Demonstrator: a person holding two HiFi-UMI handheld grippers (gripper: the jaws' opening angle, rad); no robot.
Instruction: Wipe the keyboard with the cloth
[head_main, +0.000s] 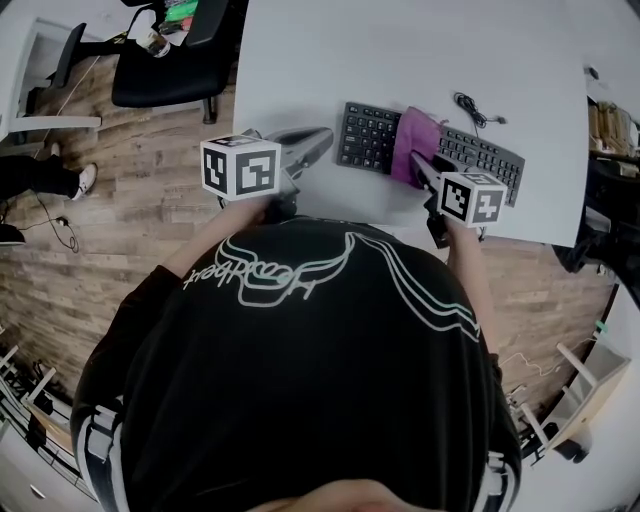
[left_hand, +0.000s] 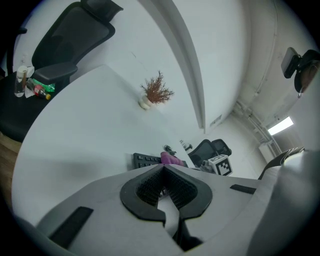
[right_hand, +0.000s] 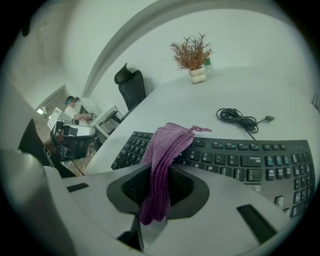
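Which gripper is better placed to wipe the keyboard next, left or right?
Right, probably. The right gripper is shut on the purple cloth, which lies across the keyboard. The left gripper is shut, empty, beside the keyboard's left end.

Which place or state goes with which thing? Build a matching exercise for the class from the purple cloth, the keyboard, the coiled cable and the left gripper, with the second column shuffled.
Column one
1. purple cloth
2. keyboard
3. coiled cable
4. left gripper

Column two
A. lies on the white table, on the far side of the keyboard
B. jaws together, nothing between them
C. clamped in the right gripper, draped over the keys
D. black, partly covered by the cloth

Pairs: 1-C, 2-D, 3-A, 4-B
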